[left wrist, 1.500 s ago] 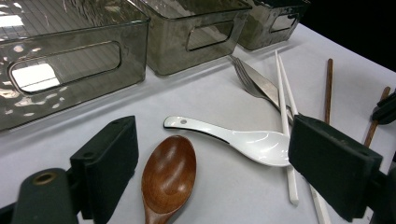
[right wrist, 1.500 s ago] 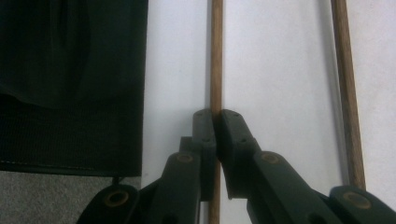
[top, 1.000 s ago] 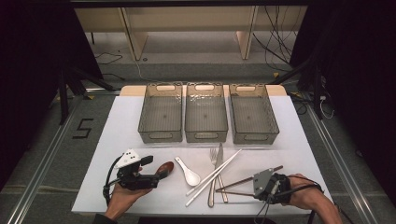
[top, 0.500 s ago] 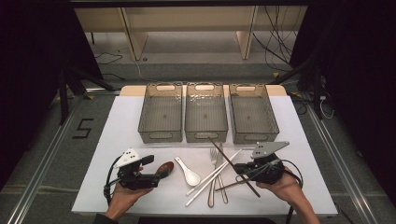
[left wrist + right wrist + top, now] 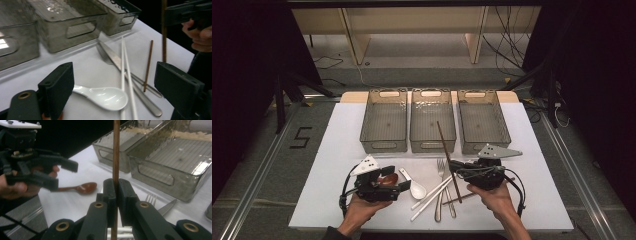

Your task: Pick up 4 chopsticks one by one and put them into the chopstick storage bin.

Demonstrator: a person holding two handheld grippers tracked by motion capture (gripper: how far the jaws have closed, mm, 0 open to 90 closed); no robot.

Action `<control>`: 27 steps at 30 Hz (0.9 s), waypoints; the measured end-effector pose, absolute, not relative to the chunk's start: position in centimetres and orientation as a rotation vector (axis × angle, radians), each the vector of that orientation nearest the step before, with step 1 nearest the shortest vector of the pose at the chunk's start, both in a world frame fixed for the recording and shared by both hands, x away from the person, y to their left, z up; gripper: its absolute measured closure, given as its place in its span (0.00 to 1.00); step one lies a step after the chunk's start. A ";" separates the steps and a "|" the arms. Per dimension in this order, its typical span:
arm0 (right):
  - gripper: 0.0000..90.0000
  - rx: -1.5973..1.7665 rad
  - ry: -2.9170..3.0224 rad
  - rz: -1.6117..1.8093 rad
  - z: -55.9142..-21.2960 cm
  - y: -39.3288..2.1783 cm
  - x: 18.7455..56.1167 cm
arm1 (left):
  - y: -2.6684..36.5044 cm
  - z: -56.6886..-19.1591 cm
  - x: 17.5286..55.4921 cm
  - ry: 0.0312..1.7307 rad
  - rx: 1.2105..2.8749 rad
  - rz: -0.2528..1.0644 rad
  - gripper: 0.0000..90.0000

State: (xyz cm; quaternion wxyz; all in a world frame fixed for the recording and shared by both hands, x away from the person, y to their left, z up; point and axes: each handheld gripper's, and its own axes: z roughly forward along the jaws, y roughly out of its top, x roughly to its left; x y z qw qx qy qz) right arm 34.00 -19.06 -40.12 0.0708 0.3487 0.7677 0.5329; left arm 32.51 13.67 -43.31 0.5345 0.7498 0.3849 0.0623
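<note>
Over the desk's near edge, my right tongs now carry a brown chopstick lifted off the pile, clamped tight, its tip toward the middle bin. Left tongs hang wide above the white spoon. Binning looks next.

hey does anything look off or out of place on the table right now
Mostly the cutlery: fork, knife and white chopsticks lie crossed in a heap. One brown chopstick is lifted in the right tongs; its partner remains on the table.
</note>
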 end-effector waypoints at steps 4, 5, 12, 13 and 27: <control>0.95 1.090 2.265 1.674 -40.2 -18.5 34.0 | 11.9 -43.0 32.8 0.879 1.810 0.102 0.18; 0.95 1.100 2.256 1.688 -40.2 -18.4 34.0 | 10.8 -42.8 33.0 0.866 1.817 0.071 0.18; 0.95 1.114 2.242 1.737 -40.4 -17.2 34.0 | 7.8 -42.8 33.4 0.849 1.845 -0.009 0.26; 0.95 1.110 2.238 1.738 -40.5 -17.0 33.9 | 7.2 -42.8 33.6 0.843 1.851 -0.028 0.28; 0.95 1.086 2.248 1.753 -40.9 -15.7 33.6 | 6.1 -42.6 34.1 0.803 1.836 -0.117 0.76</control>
